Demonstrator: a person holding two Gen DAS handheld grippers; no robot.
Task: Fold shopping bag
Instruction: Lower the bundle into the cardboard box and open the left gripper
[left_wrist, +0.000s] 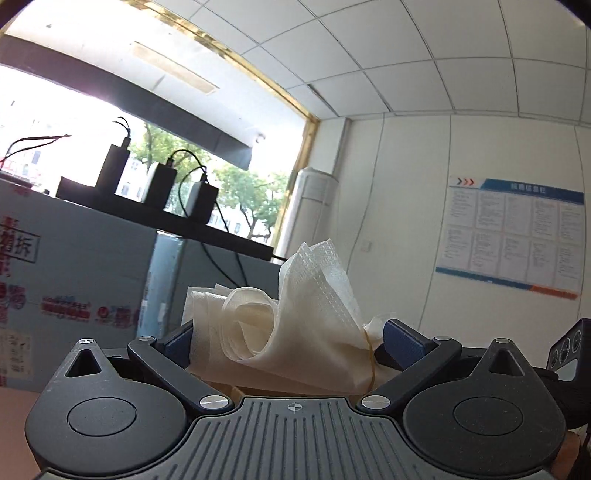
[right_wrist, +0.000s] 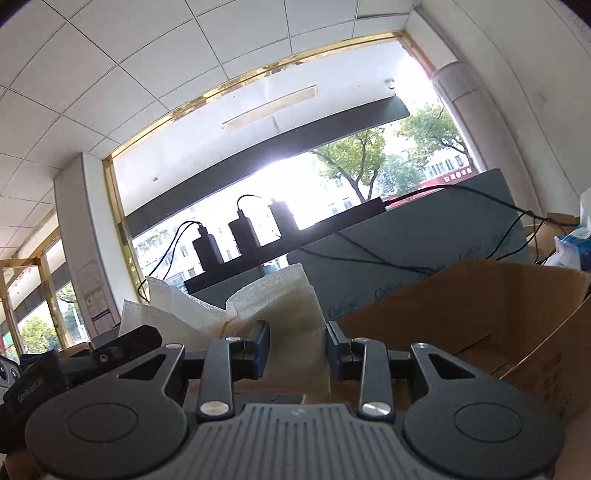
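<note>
The white non-woven shopping bag (left_wrist: 295, 314) is a rolled, folded bundle held up in the air, with a thin yellowish band around its right end. My left gripper (left_wrist: 288, 341) stands wide and closed on the bundle, a blue pad against each side. In the right wrist view the same bag (right_wrist: 288, 306) fills the gap of my right gripper (right_wrist: 297, 347), whose pads press on a flat folded part. The two grippers are close together. Part of the right one (left_wrist: 569, 350) shows at the left view's edge, and part of the left one (right_wrist: 110, 350) shows low on the left in the right wrist view.
An open cardboard box (right_wrist: 480, 314) lies just right of the right gripper. Grey printed cartons (left_wrist: 74, 277) stand behind, topped by a black power strip with chargers and cables (left_wrist: 159, 184). A white standing unit (left_wrist: 310, 206) and a wall poster (left_wrist: 509, 232) are farther back.
</note>
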